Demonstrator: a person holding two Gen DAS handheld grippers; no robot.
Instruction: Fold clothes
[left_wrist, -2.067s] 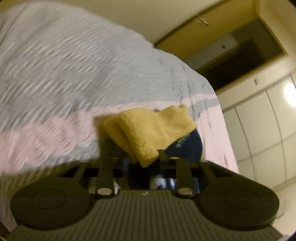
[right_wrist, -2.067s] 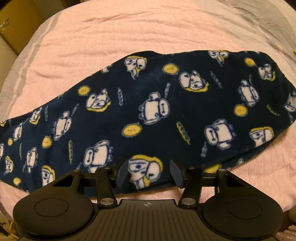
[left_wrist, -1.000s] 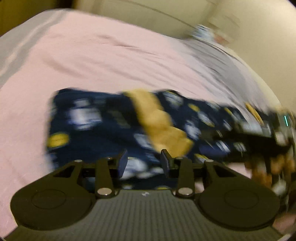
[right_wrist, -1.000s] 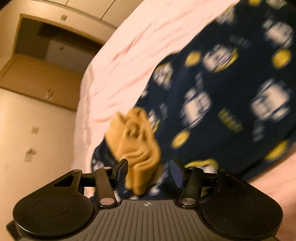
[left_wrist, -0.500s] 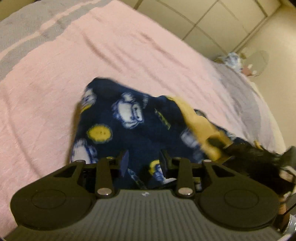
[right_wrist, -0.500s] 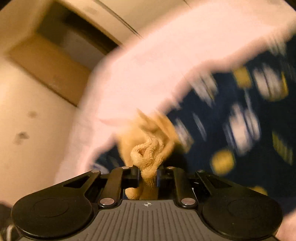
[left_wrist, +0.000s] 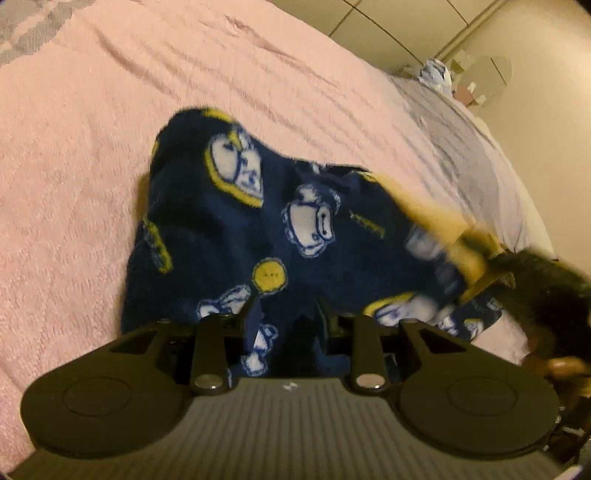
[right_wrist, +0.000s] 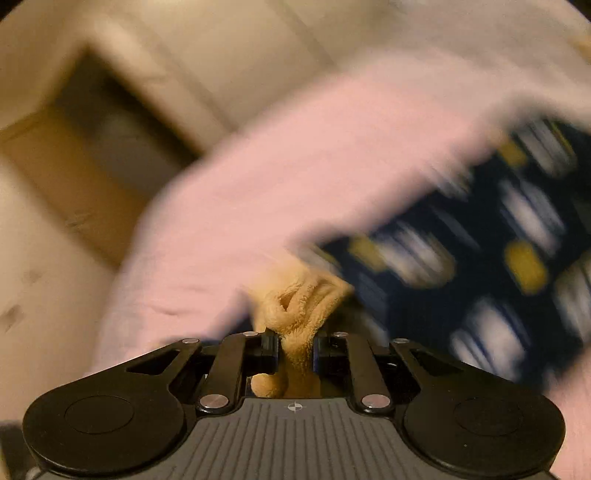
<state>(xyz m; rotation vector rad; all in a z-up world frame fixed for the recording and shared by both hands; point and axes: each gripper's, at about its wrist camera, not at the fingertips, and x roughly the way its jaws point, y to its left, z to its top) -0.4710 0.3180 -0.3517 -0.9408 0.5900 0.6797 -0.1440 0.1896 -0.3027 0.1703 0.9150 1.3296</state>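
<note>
A navy fleece garment (left_wrist: 258, 236) with white cartoon figures and yellow dots lies bunched on the pink bedspread (left_wrist: 74, 147). It has a yellow cuff (left_wrist: 436, 221). My left gripper (left_wrist: 288, 317) stands with its jaws partly apart around a fold of the navy fleece at its near edge; grip unclear. My right gripper (right_wrist: 295, 350) is shut on the yellow cuff (right_wrist: 295, 314), and the navy fleece (right_wrist: 498, 258) trails blurred to the right. The right gripper also shows as a dark blur at the right of the left wrist view (left_wrist: 517, 273).
The pink bedspread covers most of the bed; a grey blanket (left_wrist: 472, 155) lies at its far end. White wardrobe doors (left_wrist: 388, 22) and small items (left_wrist: 436, 74) stand beyond. The right wrist view shows a wall and a brown recess (right_wrist: 74, 155), blurred.
My right gripper swung to the yellow cuff, closed on it, and now moves with it. My left gripper came down to the navy fleece's near edge, its jaws narrower than before.
</note>
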